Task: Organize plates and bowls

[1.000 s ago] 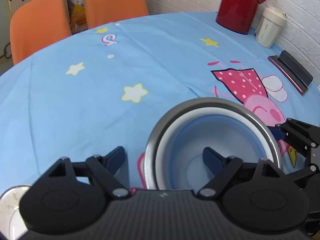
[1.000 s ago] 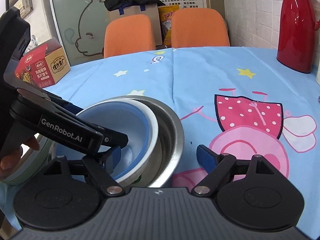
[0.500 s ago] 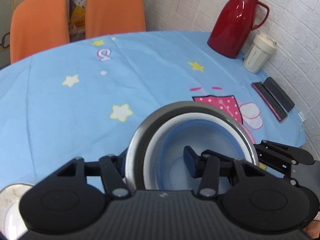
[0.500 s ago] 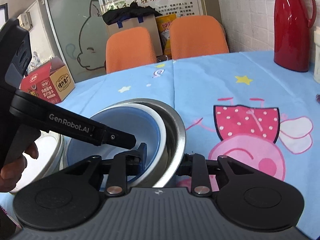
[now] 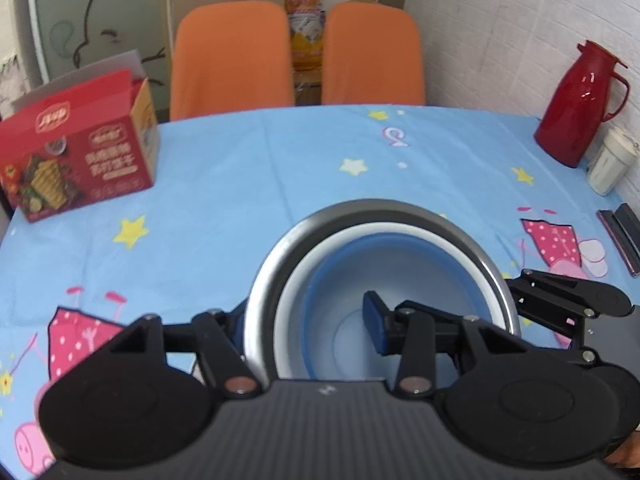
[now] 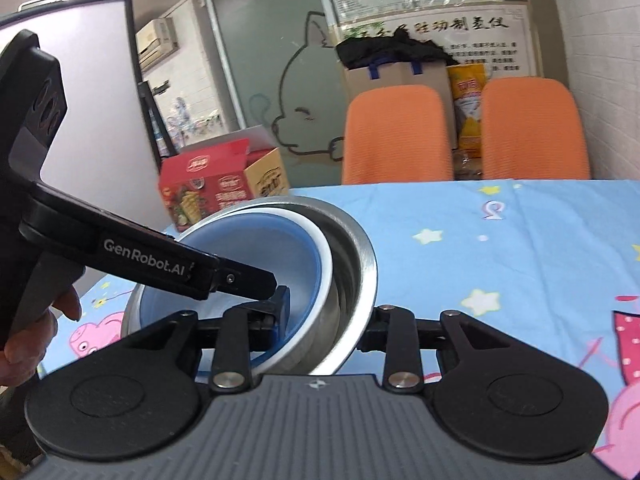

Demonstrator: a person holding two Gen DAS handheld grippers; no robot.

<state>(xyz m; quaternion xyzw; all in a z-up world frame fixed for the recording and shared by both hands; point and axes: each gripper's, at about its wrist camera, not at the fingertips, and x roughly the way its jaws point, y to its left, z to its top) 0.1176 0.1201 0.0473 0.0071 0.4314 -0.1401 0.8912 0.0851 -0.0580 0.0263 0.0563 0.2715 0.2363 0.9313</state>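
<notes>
A stack of three nested bowls is held above the table: a steel bowl (image 5: 320, 222) outside, a white bowl (image 5: 400, 230) in it, a blue bowl (image 5: 384, 264) innermost. My left gripper (image 5: 308, 316) is shut on the stack's near rim, one finger inside the blue bowl, one outside the steel wall. My right gripper (image 6: 324, 316) is shut on the opposite rim of the same steel bowl (image 6: 360, 256), with the blue bowl (image 6: 256, 252) showing inside. The stack is tilted in the right wrist view.
The table has a blue cartoon tablecloth (image 5: 240, 184). A red snack box (image 5: 80, 152) stands at the far left, a red thermos (image 5: 580, 104) and a white cup (image 5: 610, 164) at the far right, a dark flat case (image 5: 620, 232) by the right edge. Two orange chairs (image 5: 232, 56) stand behind.
Both grippers have closed on the bowl stack's rim and lifted it off the table. The views have swung left, and the red box has come into sight.
</notes>
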